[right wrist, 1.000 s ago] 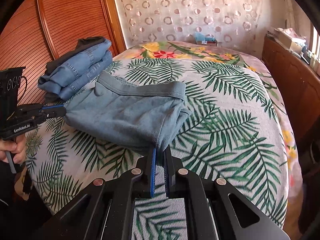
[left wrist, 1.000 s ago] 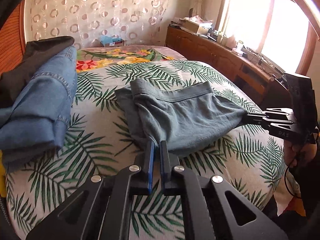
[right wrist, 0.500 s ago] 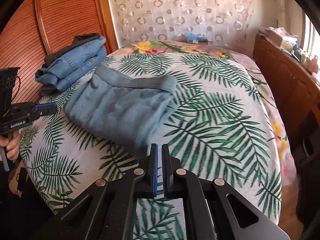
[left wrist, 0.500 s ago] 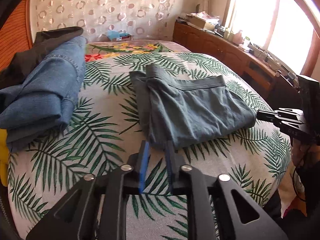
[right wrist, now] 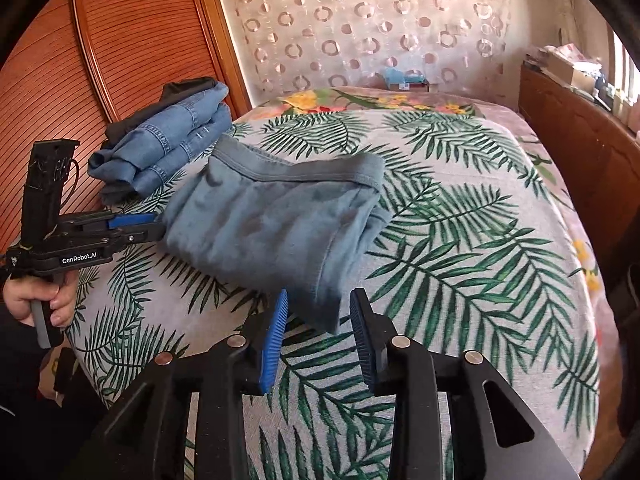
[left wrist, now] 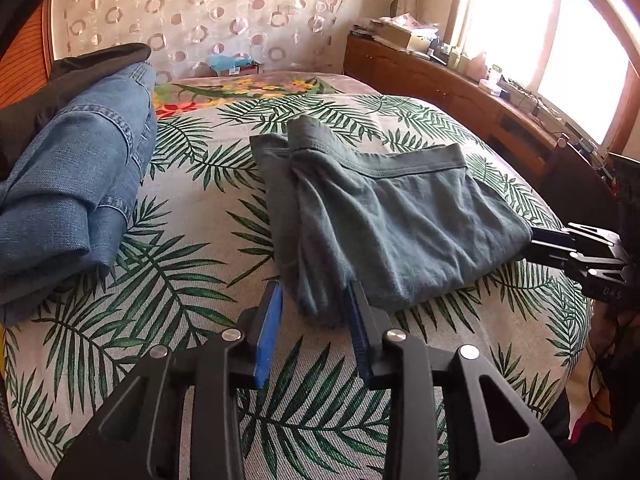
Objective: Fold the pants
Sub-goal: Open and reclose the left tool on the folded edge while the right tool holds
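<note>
Left hand-held gripper [left wrist: 314, 308] is spread around one near corner of the folded pants [left wrist: 384, 220] on the bed [left wrist: 180, 280]; right hand-held gripper [right wrist: 318, 320] spread at the other. Soft, light, floppy cloth: best pinched at doubled corners.

Left gripper [left wrist: 314, 294] level and low, jaws parted, blue pads [left wrist: 269, 334] facing each other across a clear gap, nothing clamped between them. Right gripper [right wrist: 318, 304] in the same attitude, jaws likewise spread, blue pads [right wrist: 275, 340] apart. Left hand [right wrist: 38, 294] wrapped around its gripper's handle, fingers curled on the grip.
</note>
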The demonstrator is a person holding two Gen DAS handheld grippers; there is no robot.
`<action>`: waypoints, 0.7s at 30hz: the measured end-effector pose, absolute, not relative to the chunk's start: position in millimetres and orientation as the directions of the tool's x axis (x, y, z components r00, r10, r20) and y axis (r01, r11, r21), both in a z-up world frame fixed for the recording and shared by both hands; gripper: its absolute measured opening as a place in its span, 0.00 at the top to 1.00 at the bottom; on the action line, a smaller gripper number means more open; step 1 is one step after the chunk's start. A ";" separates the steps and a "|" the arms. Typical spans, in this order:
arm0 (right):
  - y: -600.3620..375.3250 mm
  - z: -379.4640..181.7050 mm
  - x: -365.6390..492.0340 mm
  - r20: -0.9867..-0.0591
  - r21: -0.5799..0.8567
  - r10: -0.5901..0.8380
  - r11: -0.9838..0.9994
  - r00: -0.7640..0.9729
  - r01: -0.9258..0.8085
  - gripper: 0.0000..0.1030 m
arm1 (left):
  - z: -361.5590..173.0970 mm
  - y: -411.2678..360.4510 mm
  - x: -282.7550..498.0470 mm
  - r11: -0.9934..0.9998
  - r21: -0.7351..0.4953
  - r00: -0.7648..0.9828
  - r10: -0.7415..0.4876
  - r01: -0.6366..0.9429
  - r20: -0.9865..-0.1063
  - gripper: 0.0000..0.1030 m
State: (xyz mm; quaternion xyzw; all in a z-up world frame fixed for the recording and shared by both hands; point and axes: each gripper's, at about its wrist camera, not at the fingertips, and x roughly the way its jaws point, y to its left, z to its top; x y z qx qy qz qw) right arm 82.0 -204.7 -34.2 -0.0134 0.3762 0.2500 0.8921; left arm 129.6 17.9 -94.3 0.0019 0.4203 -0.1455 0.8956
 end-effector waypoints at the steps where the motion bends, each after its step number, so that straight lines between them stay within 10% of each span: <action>1: -203.0 -37.6 84.2 -0.687 0.164 0.432 0.876 0.584 -0.454 0.67 | -94.7 18.4 130.9 0.957 -0.127 0.602 -0.265 0.262 -0.753 0.67; 7: -194.6 -44.2 93.7 -0.699 0.157 0.419 0.880 0.579 -0.447 0.78 | -92.3 17.4 131.1 0.942 -0.167 0.597 -0.314 0.290 -0.738 0.92; 10: -193.2 -42.6 94.0 -0.693 0.151 0.425 0.875 0.582 -0.459 0.92 | -80.9 13.2 116.2 0.948 -0.119 0.645 -0.290 0.295 -0.707 0.94; 21: -205.9 -32.5 56.9 -0.679 0.129 0.451 0.850 0.580 -0.511 0.93 | -67.7 19.1 72.4 0.944 -0.117 0.643 -0.297 0.308 -0.706 0.94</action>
